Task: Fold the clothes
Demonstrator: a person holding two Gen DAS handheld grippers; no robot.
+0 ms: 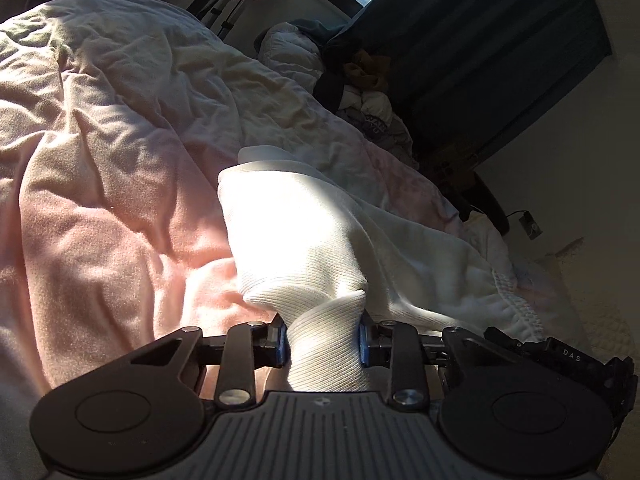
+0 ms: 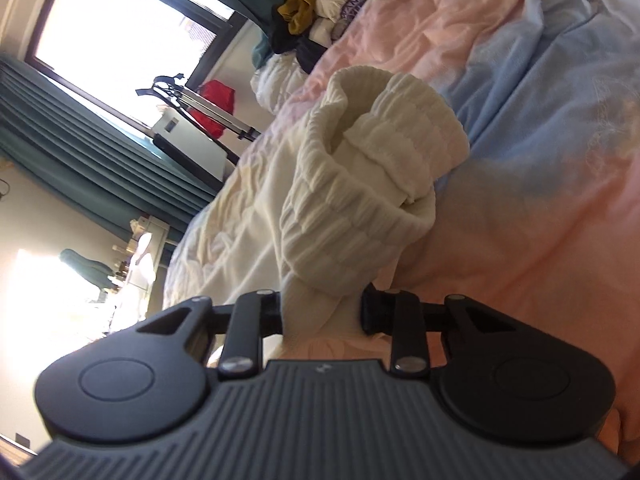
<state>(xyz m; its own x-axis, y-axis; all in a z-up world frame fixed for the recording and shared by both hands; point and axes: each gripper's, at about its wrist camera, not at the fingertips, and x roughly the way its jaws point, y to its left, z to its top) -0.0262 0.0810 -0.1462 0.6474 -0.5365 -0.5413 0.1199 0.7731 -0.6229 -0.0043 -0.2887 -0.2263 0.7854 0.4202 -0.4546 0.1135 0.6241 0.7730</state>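
Note:
A white ribbed knit garment (image 1: 304,240) lies on a pink bed cover (image 1: 104,184). My left gripper (image 1: 323,340) is shut on a twisted bunch of this white garment, which rises from the jaws and drapes to the right. In the right wrist view the same white garment (image 2: 360,168) shows a thick ribbed elastic band that loops and folds over itself. My right gripper (image 2: 322,314) is shut on the band's lower end. The cover (image 2: 540,200) here is pink and pale blue.
A pile of other clothes (image 1: 360,80) sits at the far end of the bed, also in the right wrist view (image 2: 320,12). Teal curtains (image 2: 80,120), a window (image 2: 120,20) and a metal stand (image 2: 208,116) lie beyond the bed.

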